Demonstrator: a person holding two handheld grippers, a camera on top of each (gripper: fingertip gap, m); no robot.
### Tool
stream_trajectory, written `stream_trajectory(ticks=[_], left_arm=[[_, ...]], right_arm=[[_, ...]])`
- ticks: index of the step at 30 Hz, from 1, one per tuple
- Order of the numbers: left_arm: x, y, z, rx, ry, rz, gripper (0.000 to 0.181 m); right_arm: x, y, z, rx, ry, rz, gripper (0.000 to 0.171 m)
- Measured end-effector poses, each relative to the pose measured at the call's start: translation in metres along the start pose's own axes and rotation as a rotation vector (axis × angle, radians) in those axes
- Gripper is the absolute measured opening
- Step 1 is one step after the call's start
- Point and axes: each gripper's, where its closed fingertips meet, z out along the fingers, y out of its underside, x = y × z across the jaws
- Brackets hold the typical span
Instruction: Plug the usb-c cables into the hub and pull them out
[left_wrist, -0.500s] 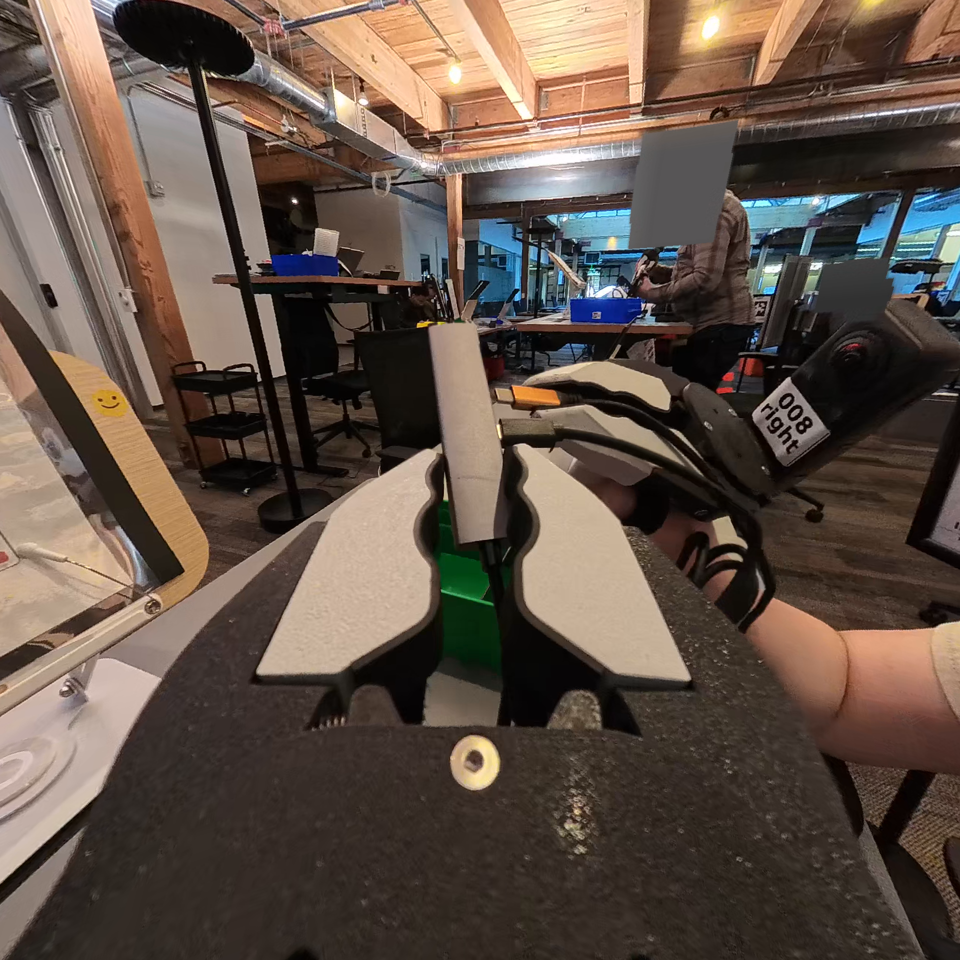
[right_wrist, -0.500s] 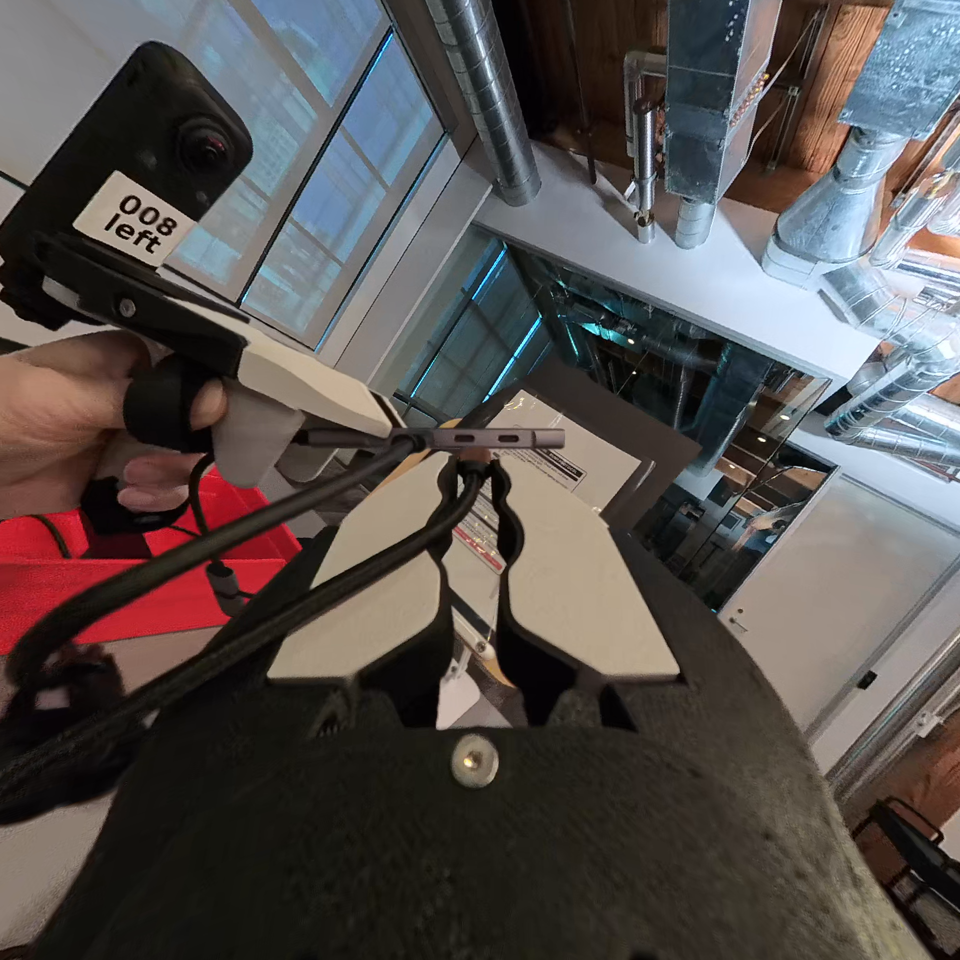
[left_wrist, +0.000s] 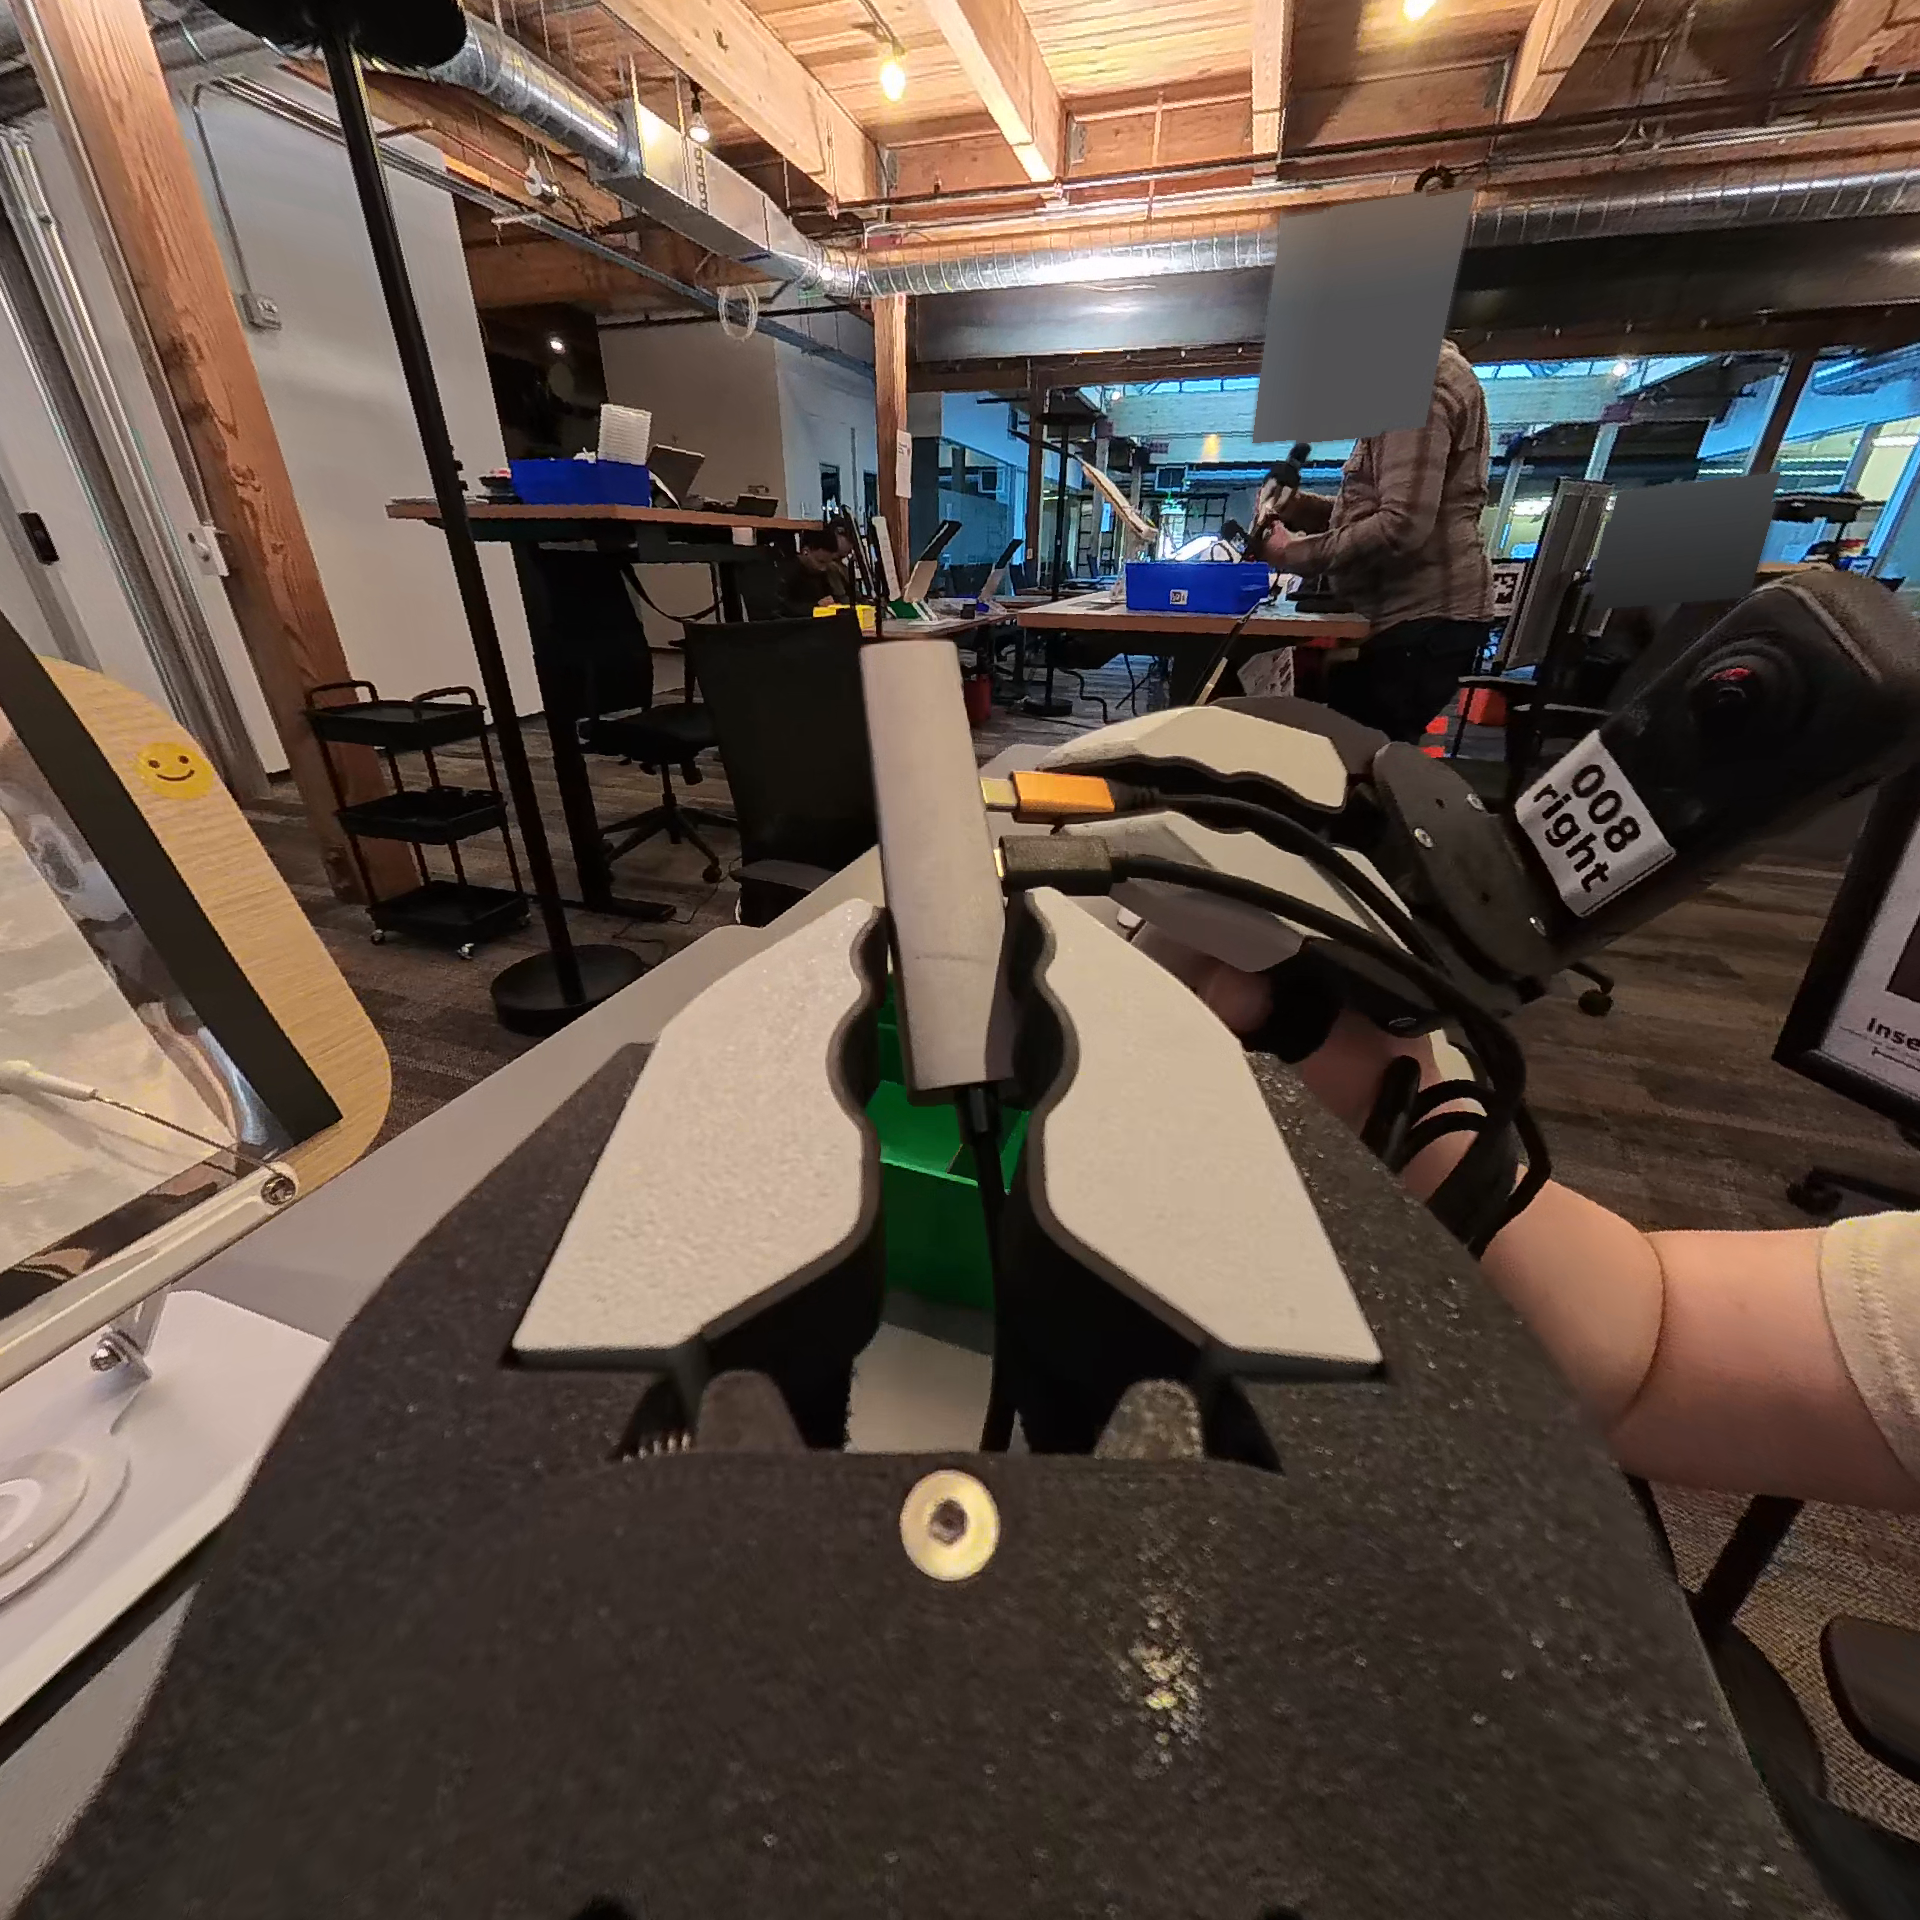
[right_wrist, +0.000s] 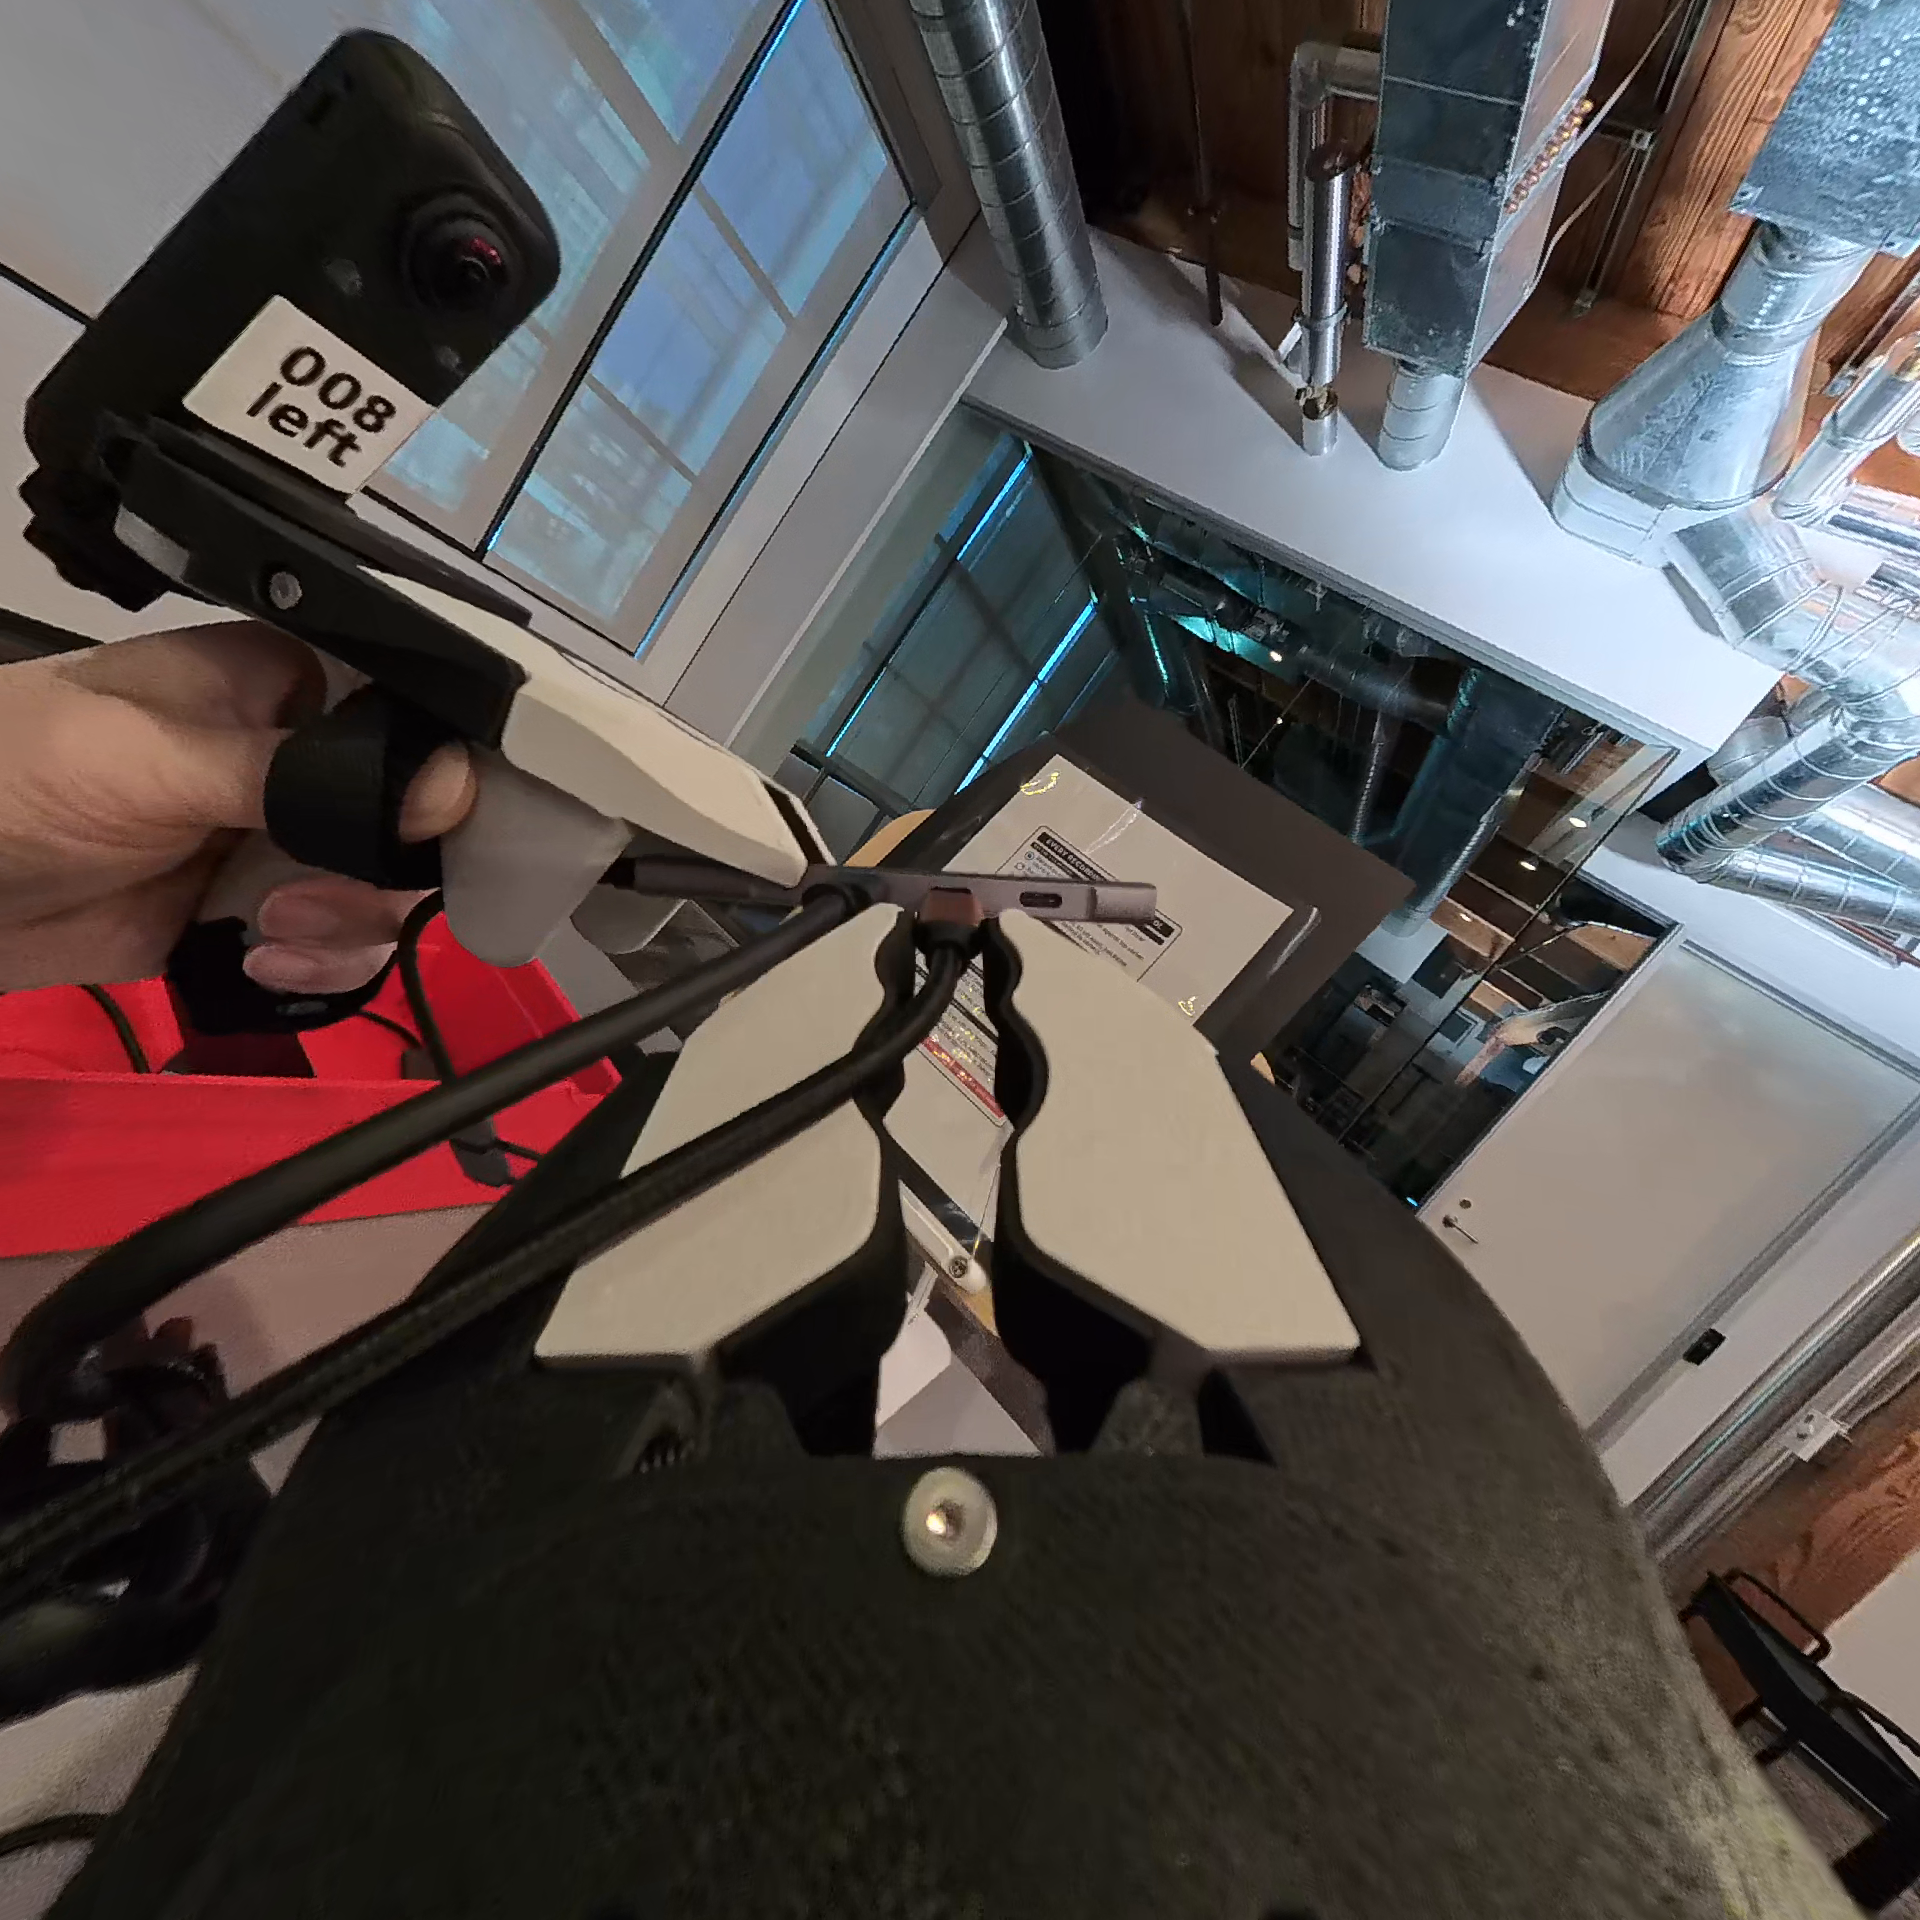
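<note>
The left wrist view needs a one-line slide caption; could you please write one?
Left gripper clamps the grey hub upright while the right gripper brings an orange plug to its side.

Both grippers: black grainy body, silver screw, pale grey fingers; black finger strap; cream sleeve.

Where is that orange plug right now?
In the left wrist view the orange plug sits right of centre, held by the right gripper against the side of the grey hub, just above the black plug.
</note>
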Motion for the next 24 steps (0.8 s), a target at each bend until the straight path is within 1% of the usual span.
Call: stream_trajectory(ticks=[5, 9, 14, 19, 24], left_arm=[[-0.0004, 0.0025, 0.0, -0.026, -0.001, 0.013, 0.021], [0.0002, 0.0035, -0.0002, -0.037, 0.003, 0.013, 0.021], [0.0015, 0.0019, -0.0007, -0.029, -0.005, 0.062, 0.021], [0.0021, 0.0028, -0.0033, -0.054, -0.018, 0.119, 0.021], [0.0039, 0.0019, -0.0045, -0.081, -0.061, 0.192, 0.022]], right_arm=[[-0.0011, 0.0016, -0.0002, -0.023, -0.01, -0.045, 0.013], [-0.002, 0.0031, 0.0003, -0.029, -0.025, -0.021, 0.013], [-0.0017, 0.0012, 0.0002, -0.017, -0.022, 0.029, 0.013], [-0.0041, 0.0028, 0.0006, -0.022, -0.041, 0.05, 0.013], [-0.0051, -0.0007, 0.0003, 0.025, -0.038, 0.07, 0.013]])
